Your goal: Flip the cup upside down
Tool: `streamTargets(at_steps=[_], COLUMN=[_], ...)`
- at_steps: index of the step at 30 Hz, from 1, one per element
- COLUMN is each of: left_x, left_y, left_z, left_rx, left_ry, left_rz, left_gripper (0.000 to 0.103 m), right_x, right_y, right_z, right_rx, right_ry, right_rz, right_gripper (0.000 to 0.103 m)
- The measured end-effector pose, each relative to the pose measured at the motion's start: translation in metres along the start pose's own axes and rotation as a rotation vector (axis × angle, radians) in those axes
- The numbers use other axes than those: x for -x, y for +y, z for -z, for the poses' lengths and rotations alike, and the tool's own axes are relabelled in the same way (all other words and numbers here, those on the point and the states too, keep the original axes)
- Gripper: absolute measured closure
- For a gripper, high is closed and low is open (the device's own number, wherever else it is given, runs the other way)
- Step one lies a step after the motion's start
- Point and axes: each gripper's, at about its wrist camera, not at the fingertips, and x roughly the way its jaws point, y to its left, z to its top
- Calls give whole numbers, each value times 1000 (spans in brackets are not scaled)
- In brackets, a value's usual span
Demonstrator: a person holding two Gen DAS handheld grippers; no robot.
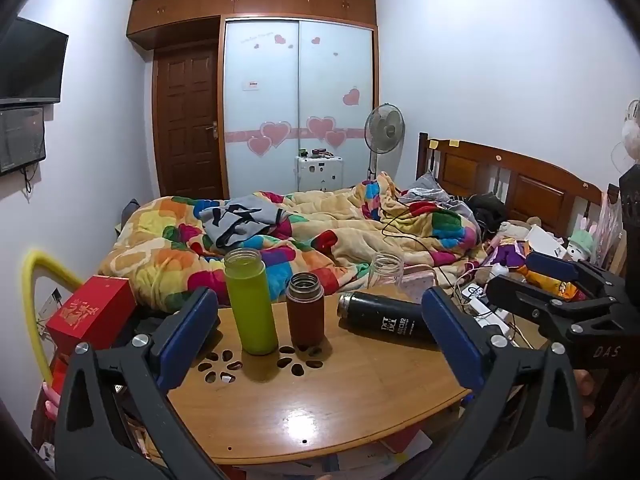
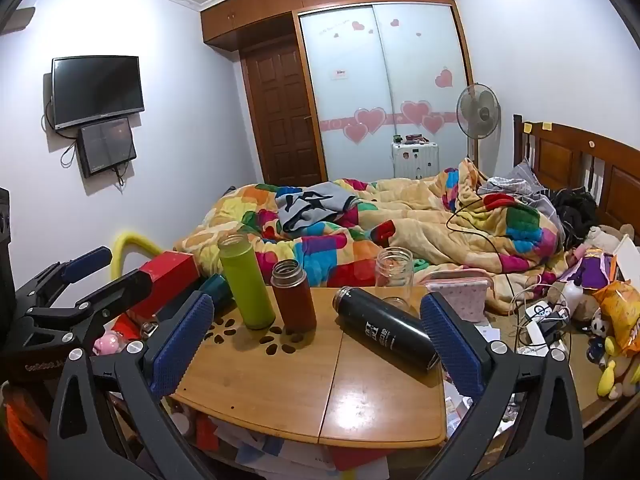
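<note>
Four drinking vessels sit on the wooden counter (image 1: 320, 408) ahead of me, all toward its far edge. The green cup (image 1: 251, 300) stands upright, mouth open, near the far left corner. Just beside it on the right stands the brown cup (image 1: 305, 309), shorter, also upright and open. The black cup (image 1: 384, 317) lies on its side near the far right corner, its mouth turned toward the brown one and well apart from it. The fourth, a clear glass jar (image 2: 394, 270), stands upright at the far edge behind the black cup.

I hold two grippers, and neither touches anything. My left gripper (image 1: 320, 334) has its fingers (image 1: 188, 332) spread wide, framing the green and brown cups from the near side. My right gripper (image 2: 316, 344) is spread wide too, with the black cup lying between its fingers (image 2: 182, 344) and close to the right one, though I cannot tell whether they touch.

One red box (image 1: 94, 312) sits off the counter's left edge. Beyond the far edge lies one bed with a colourful quilt (image 1: 280, 232). One fan (image 1: 385, 124) stands by the wardrobe.
</note>
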Motion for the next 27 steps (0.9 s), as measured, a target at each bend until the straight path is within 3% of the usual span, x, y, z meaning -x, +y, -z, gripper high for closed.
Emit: streamTargets(at_steps=[27], left_x=[7], left_y=[2], left_z=[-4], left_rx=[14], left_ry=[-18], left_rz=[10], left_gripper=[0], right_x=[1], right_y=[7], right_z=[-5], right_rx=[15], right_ry=[-6], right_rz=[5], right_gripper=[0])
